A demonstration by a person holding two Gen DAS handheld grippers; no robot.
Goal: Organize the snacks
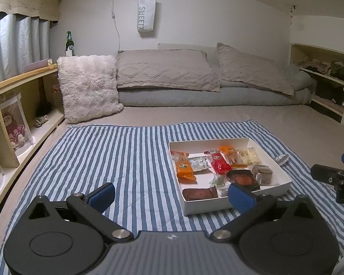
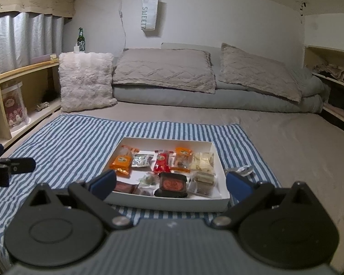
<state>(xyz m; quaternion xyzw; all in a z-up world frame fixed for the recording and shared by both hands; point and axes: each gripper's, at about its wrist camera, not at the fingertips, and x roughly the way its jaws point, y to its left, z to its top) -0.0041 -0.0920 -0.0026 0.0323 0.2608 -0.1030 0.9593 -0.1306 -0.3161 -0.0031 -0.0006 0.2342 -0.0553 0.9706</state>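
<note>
**Snack Box Status: Both Grippers Open and Empty**

A shallow white cardboard box point(image 2: 217, 158) sits on a blue-and-white striped cloth point(image 2: 68, 137) spread over a bed with a grey sheet point(image 2: 286, 137). The box is open-topped and holds all but one of the visible snacks.

Box contents, as seen from the right wrist view:
- Far row, left to right: an orange foil packet point(image 2: 121, 161), a small silver sachet point(image 2: 140, 160), a red wrapped bar point(image 2: 162, 163), an orange-topped clear packet point(image 2: 182, 158) and a pale cream wrapped pack point(image 2: 203, 161).
- Near row: a dark brown flat packet point(image 1: 199, 193) at the near left corner, a small green-and-clear wrapped sweet point(image 2: 149, 180), a black square packet with a red round emblem point(image 2: 173, 184) and a greyish clear-wrapped block point(image 2: 204, 182).

A crumpled silver wrapper point(image 2: 242, 169) lies outside the box, on the cloth just beside its right wall.

The left gripper point(image 1: 170, 194) hovers above the cloth at the near left corner of the box. Its jaws stand wide apart and hold nothing. The right gripper point(image 2: 170, 183) hovers in front of the near wall of the box. Its jaws are likewise wide apart and hold nothing, framing the box between them.
</note>
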